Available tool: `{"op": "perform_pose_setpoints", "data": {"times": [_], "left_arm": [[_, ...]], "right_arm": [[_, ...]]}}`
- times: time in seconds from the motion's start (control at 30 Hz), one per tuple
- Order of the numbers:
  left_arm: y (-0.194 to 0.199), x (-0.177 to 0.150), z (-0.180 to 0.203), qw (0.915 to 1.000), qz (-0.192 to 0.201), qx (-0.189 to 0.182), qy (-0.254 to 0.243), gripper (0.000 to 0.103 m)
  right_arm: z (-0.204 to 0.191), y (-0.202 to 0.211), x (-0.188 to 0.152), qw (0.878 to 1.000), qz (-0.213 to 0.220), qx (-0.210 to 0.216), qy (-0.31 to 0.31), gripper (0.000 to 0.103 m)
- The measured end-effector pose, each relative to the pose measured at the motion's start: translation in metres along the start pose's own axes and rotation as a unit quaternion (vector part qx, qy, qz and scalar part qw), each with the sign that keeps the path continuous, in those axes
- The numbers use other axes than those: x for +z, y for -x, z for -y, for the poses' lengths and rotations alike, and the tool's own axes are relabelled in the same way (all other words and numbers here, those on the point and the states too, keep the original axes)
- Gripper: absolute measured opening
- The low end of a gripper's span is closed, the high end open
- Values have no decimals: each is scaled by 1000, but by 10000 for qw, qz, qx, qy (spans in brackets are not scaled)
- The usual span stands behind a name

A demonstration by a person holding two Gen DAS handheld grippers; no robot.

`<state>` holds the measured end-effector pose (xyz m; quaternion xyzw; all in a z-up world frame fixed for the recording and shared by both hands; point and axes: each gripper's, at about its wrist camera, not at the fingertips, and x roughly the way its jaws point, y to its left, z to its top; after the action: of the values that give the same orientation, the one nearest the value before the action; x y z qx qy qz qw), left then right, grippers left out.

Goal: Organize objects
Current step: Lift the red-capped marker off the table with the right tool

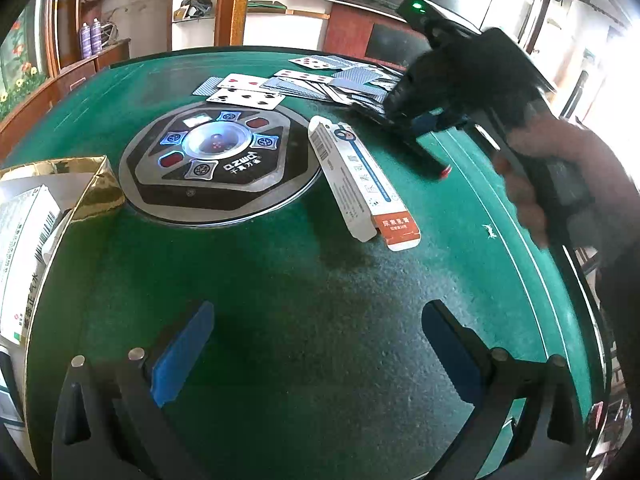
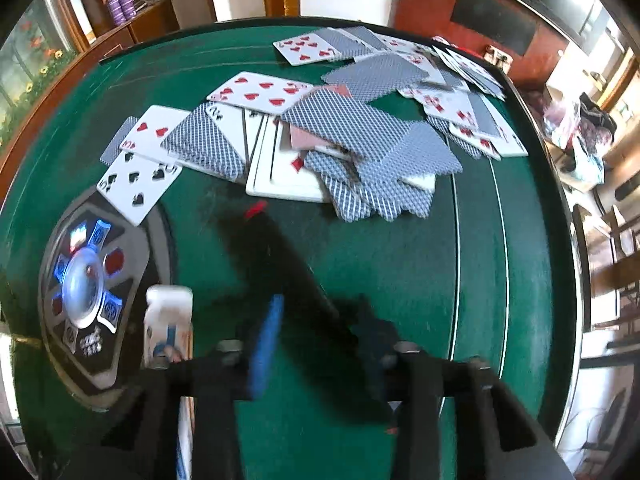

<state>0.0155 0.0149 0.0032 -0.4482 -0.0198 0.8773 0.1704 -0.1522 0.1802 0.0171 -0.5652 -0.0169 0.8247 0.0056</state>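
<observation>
**Black pen (image 2: 280, 248), red-tipped, clamped in right gripper (image 2: 320, 312) above green table (image 1: 280, 280), right of centre.**

Logged at left edge: gold-lined box (image 1: 100, 184), white packet (image 1: 24, 240) inside. Near edge: left gripper (image 1: 320, 312) spread wide, empty, over bare felt. Centre: lit control panel (image 1: 212, 152). Just right of it: white-and-orange carton (image 1: 360, 176), flat, near the pen's tip. Pen judged light, stiff and smooth, likely to swivel between pads; best pinched mid-barrel, as appeared done, though blurred. Far right corner: playing cards (image 2: 340, 128) strewn and overlapping, thin, judged hard to lift off felt. Carton judged in the way of any path toward the box.
</observation>
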Motion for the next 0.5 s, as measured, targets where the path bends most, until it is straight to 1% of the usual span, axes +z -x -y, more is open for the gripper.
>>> {"op": "perform_pose_setpoints", "data": {"times": [0.03,0.17,0.27,0.33,0.4,0.43,0.47,0.5], "left_arm": [[1,0,-1,10000,5,-17,12,102],[0,-1,-1,10000,11,-22,11,102],[0,-1,-1,10000,8,-17,-1,102],[0,-1,-1,10000,15,-44,19,102],[0,-1,-2,10000,26,-75,45,102],[1,-2,-2,10000,28,-81,50,102],[1,-2,-2,10000,27,-80,50,102],[1,-2,-1,10000,29,-73,46,102]], "right_arm": [[0,2,-6,10000,8,-21,-5,18],[9,13,-40,9999,-24,94,-78,18],[18,29,-79,9997,-124,170,-151,18],[19,42,-112,9997,-159,41,-176,18],[20,51,-136,9996,-147,-146,-170,25],[21,56,-151,9992,-122,-319,-217,50],[23,54,-158,9989,-177,-352,-267,99],[25,50,-170,9988,-288,-161,-354,101]]}}
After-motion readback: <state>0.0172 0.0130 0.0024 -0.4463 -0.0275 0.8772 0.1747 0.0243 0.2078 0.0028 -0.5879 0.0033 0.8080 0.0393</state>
